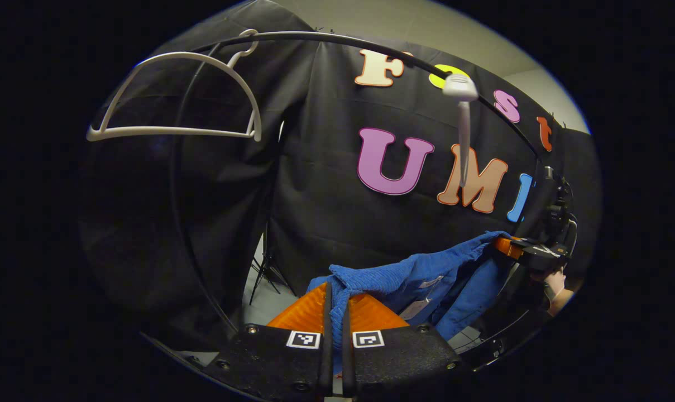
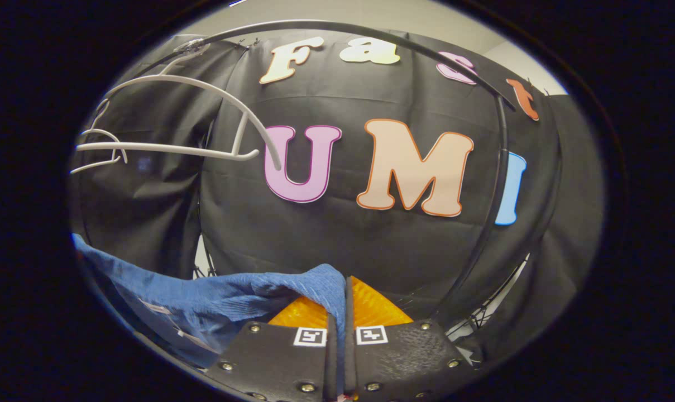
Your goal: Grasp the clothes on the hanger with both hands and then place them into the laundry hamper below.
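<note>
A blue knitted garment stretches between my two grippers, off the hangers. In the left gripper view my left gripper is shut on one corner of the cloth, which bunches between its fingers. Farther right in that view the right gripper holds the other end, with a hand behind it. In the right gripper view my right gripper is shut on the blue garment, which trails off to the left. A bare white hanger hangs on the black rail, and it appears as the white hanger at upper left.
A second white hanger hangs edge-on from the rail at the right. The rail's curved black post stands to the right of my right gripper. A tripod leg stands on the pale floor behind the cloth wall.
</note>
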Motion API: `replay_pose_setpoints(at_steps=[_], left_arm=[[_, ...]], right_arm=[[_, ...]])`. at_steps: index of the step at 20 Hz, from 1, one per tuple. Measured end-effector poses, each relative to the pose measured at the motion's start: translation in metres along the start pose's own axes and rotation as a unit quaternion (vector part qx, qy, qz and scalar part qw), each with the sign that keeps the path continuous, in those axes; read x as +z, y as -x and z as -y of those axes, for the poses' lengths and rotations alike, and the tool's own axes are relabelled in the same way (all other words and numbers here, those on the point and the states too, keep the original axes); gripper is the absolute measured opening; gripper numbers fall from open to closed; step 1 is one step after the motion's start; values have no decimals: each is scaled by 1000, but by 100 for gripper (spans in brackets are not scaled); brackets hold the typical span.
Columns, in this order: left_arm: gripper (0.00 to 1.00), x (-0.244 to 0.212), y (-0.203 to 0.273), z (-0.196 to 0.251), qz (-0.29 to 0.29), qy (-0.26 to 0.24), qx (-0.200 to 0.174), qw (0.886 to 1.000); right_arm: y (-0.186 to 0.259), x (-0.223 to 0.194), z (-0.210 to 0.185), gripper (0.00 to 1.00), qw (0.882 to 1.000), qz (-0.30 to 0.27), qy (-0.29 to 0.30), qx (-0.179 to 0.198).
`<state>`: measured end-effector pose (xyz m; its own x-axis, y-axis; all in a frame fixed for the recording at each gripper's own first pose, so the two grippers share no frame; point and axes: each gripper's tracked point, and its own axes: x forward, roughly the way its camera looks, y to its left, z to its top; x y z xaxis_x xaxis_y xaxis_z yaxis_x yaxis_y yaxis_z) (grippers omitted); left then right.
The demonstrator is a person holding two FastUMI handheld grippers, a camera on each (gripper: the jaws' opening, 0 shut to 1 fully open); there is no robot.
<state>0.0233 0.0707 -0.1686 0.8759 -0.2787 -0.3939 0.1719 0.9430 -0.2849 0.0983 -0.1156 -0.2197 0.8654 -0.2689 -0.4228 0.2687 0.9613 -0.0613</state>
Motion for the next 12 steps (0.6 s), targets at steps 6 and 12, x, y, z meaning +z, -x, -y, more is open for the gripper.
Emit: replay_pose_setpoints(at_steps=[6, 12], left_arm=[[7, -3, -3, 59, 0, -37, -55, 998], [7, 7, -22, 128, 9, -44, -135, 990]], right_arm=[[23, 6, -7, 5, 1000, 6, -13, 16], [47, 29, -28, 5, 998, 25, -6, 49]])
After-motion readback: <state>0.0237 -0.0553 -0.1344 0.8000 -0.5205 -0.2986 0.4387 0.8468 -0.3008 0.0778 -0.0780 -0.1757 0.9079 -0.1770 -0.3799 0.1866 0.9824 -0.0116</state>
